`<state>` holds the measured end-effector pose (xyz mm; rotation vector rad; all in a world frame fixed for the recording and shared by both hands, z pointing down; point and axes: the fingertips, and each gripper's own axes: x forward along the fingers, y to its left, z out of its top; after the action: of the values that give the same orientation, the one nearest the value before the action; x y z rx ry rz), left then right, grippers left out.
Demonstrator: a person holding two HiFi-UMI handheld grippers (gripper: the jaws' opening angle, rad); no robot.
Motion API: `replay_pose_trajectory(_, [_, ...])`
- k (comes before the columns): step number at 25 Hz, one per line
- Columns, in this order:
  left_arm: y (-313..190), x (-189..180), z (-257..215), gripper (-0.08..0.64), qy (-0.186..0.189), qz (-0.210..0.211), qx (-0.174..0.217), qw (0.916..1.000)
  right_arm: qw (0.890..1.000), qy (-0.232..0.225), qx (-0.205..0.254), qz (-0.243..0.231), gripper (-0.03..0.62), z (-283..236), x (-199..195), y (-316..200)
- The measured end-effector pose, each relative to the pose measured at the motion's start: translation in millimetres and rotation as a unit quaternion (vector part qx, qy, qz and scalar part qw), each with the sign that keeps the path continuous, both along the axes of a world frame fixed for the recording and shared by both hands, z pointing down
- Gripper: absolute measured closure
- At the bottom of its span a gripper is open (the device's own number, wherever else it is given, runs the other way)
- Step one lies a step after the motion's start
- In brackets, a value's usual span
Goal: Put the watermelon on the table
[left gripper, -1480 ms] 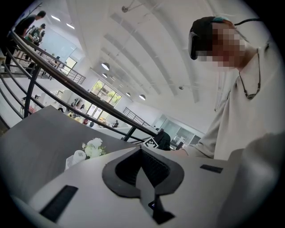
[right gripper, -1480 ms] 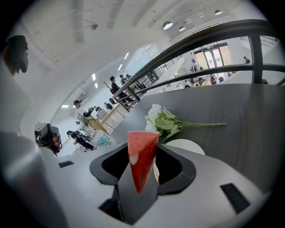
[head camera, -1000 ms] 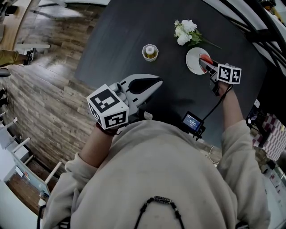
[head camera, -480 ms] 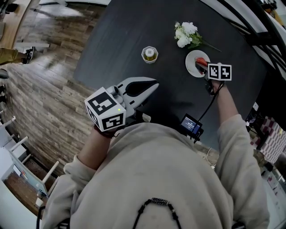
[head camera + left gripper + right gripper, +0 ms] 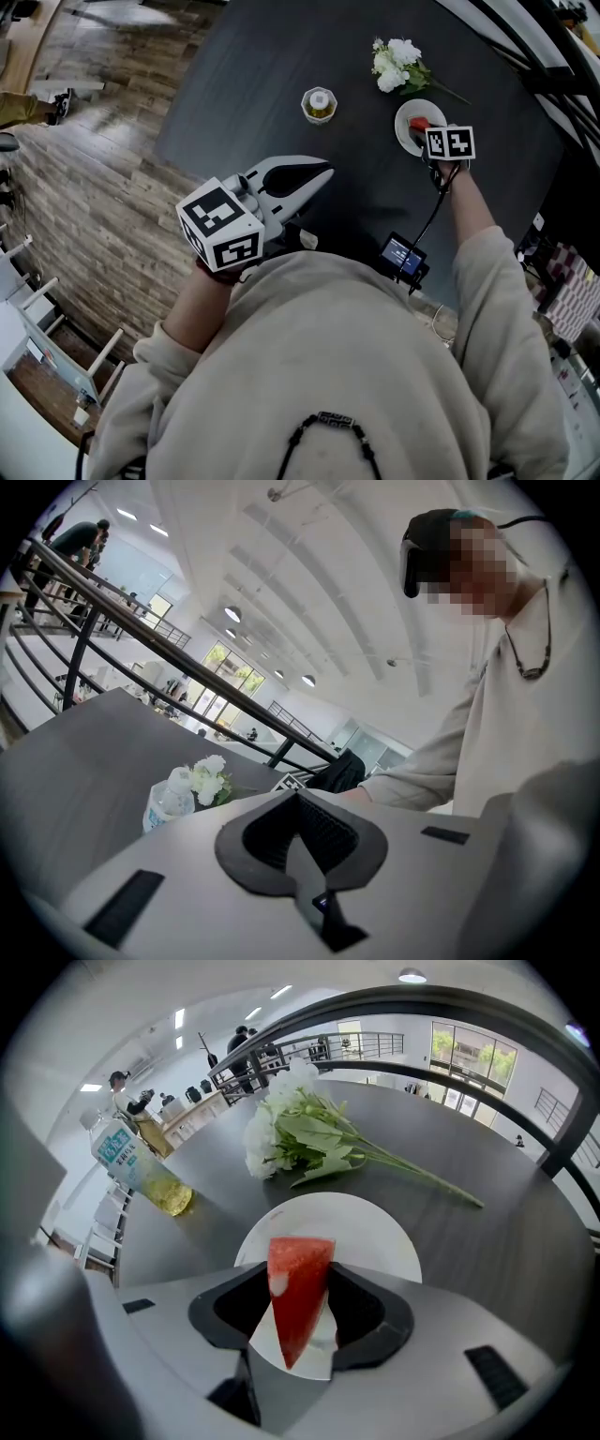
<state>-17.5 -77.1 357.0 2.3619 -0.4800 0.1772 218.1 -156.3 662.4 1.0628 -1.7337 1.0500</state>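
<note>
A red wedge of watermelon sits between the jaws of my right gripper, point towards the camera, with both pads against its sides. It hangs just over a small white plate on the dark table. In the head view the right gripper points steeply down over the plate, and the watermelon shows red at its tip. My left gripper hovers near the table's front edge with its tips together and nothing in them; the left gripper view shows the same gripper.
A white flower bunch lies behind the plate. A small bottle of yellow drink stands left of it. A small screen device hangs on a cable by my chest. Wooden floor lies left of the table.
My right gripper has sunk and tipped down steeply over the plate, carrying the watermelon from the plate's right side towards its middle. The left gripper has hardly moved.
</note>
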Motion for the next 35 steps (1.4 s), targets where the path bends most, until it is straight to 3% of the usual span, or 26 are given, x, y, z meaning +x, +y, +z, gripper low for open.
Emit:
replay_pose_trajectory(10, [3.4, 1.9, 1.5, 0.563, 0.000, 0.006, 0.000, 1.0000, 1.000, -0.004, 0.011, 0.006, 0.388, 2.1, -0.3, 0.6])
replay_pose_trajectory(16, [7.1, 2.3, 0.8, 0.563, -0.003, 0.014, -0.002, 0.9999, 0.999, -0.010, 0.030, 0.033, 0.334, -4.8, 3.8, 0.0])
replay_pose_trajectory(24, [11.4, 11.2, -8.3, 0.563, 0.010, 0.055, 0.008, 0.9984, 0.995, -0.016, 0.052, 0.078, 0.330, -32.3, 21.8, 10.7])
replay_pose_trajectory(29, [12.3, 22.9, -13.7, 0.563, 0.022, 0.095, 0.017, 0.9951, 0.987, -0.049, 0.081, 0.128, 0.327, -64.6, 27.5, 17.8])
replay_pose_trajectory(33, [16.9, 33.3, -27.5, 0.563, 0.032, 0.136, 0.033, 0.9897, 0.971, -0.106, 0.122, 0.175, 0.330, -114.4, 24.8, 33.7])
replay_pose_trajectory(35, [17.1, 38.4, -37.3, 0.563, 0.038, 0.155, 0.044, 0.9862, 0.962, -0.137, 0.148, 0.185, 0.389, -147.3, 19.7, 45.1])
